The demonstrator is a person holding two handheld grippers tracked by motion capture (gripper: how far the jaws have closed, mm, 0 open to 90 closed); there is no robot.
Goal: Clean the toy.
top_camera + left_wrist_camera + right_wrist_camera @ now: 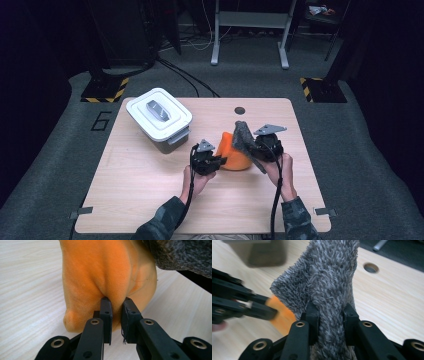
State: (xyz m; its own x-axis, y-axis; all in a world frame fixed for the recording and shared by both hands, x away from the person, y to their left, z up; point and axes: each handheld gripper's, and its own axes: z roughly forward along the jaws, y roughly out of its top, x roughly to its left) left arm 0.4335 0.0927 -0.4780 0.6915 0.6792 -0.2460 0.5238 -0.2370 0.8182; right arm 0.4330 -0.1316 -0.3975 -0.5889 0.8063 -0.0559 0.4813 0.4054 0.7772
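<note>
An orange cloth [233, 153] lies bunched on the table's middle. My left gripper [216, 161] is shut on a fold of the orange cloth [105, 272], and in the left gripper view the gripper [117, 305] pinches that fold between its jaws. A grey fuzzy cloth [243, 135] stands up just right of the orange one. My right gripper [255, 145] is shut on it; in the right gripper view the grey cloth [329, 277] rises from the gripper [331, 310]. The left gripper [262, 308] also appears blurred there, at the left.
A white lidded bin [159, 116] with a grey handle stands at the back left of the wooden table [150, 190]. A round hole [240, 110] sits in the tabletop near the far edge. Beyond the table are floor cables and a stand's legs [250, 35].
</note>
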